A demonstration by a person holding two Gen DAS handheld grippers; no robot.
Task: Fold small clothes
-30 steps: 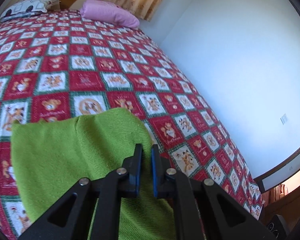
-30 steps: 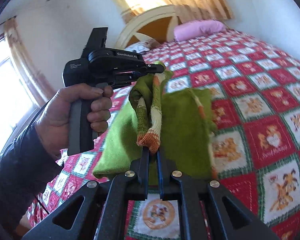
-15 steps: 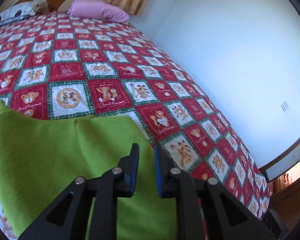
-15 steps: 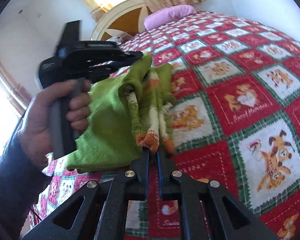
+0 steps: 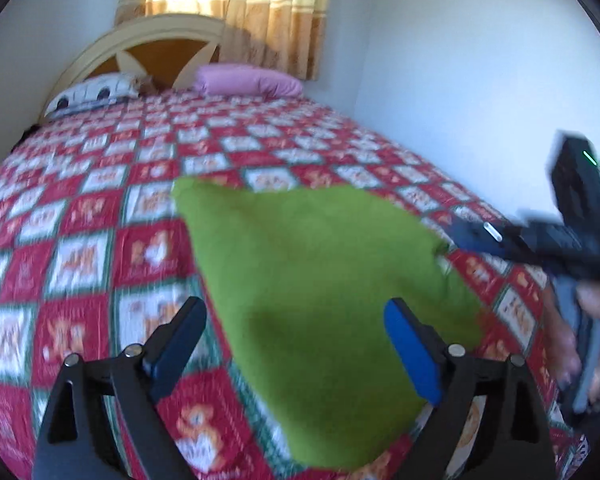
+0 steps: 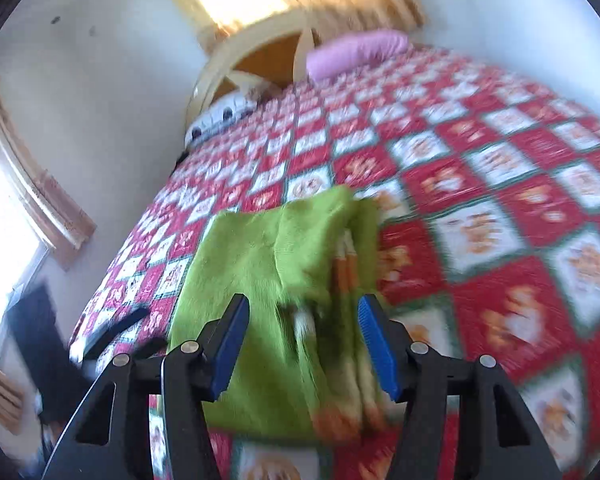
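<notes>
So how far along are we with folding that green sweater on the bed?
Done: the green sweater lies on the quilt folded over, its striped sleeve tucked along one edge. In hand: nothing; both the left gripper and the right gripper are opening, and their fingers are not pressing the cloth. Left: perhaps one more fold, since it still looks loosely bundled.

No text can be read anywhere
</notes>
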